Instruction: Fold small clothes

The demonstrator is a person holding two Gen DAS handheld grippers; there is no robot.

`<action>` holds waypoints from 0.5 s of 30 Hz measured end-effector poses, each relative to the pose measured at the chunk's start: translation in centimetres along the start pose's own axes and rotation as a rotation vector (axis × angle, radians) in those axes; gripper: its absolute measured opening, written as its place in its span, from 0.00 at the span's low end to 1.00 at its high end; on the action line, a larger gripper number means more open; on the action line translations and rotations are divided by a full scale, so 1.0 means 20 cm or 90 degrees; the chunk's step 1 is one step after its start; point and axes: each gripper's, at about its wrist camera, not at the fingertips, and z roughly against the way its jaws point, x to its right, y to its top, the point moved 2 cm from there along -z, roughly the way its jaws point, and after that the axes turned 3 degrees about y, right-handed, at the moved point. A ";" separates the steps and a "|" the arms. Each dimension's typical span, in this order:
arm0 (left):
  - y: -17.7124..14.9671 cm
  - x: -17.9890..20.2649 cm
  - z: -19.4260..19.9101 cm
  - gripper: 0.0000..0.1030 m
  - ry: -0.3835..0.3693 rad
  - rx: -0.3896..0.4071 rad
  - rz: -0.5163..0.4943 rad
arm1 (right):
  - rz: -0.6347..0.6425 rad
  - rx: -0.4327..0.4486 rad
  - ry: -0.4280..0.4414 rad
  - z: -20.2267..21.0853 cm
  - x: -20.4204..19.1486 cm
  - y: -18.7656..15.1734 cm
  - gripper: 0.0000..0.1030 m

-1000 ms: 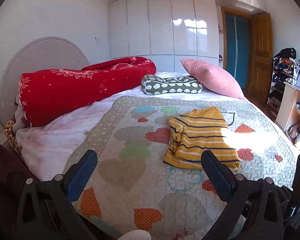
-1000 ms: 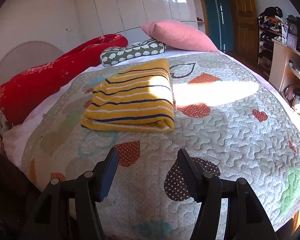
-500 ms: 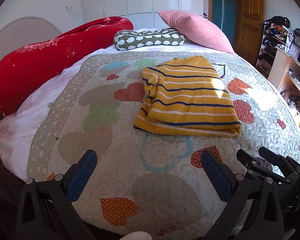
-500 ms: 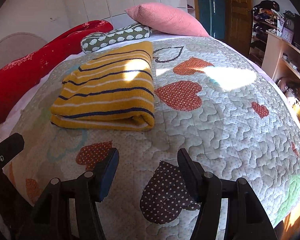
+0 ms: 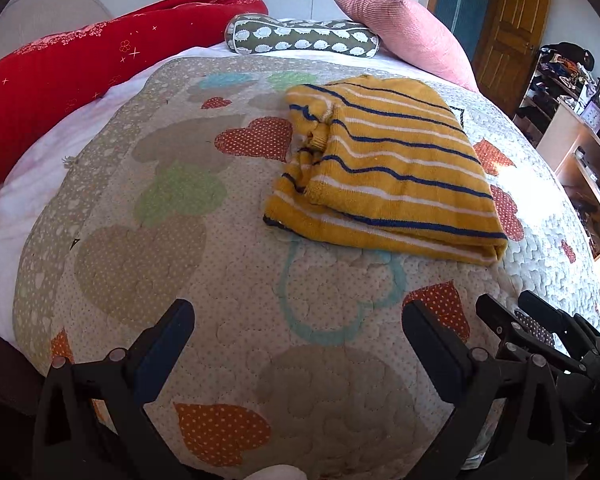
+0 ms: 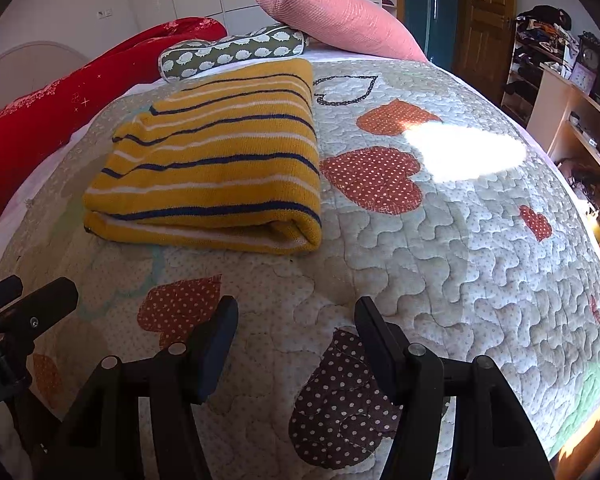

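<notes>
While both tools hang low over the near end of the bed, the yellow striped sweater [image 5: 384,176] lies farther in on the heart-patterned quilt [image 5: 204,264], already doubled into a thick rectangle. Its rolled fold edge faces the near side; the left edge looks looser, with a cuff or neck opening bunched there. Neither tool touches it.

Left gripper [image 5: 298,334]: jaws spread wide, nothing between them, aimed at bare quilt just near of the sweater. Right gripper [image 6: 296,326]: jaws parted too, though narrower, empty, lined up below the sweater's near right corner. The two sit side by side, each visible in the other's view.

Judgement: the spread jaws and the flanking stance suit a two-point pinch on the near edge, for one more fold or a tidy of the ragged left side.

Far end: red blanket [image 5: 80,64], hedgehog-print bolster [image 5: 300,38], pink pillow [image 5: 404,30], well clear of the work.
</notes>
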 end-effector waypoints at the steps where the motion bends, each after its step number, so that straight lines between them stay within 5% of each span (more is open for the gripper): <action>1: 0.00 -0.01 -0.01 1.00 -0.002 -0.002 0.004 | 0.001 -0.001 0.000 0.00 -0.01 0.00 0.63; 15: -0.01 -0.05 -0.02 1.00 -0.028 -0.016 0.025 | 0.018 -0.008 -0.003 -0.02 -0.06 0.01 0.63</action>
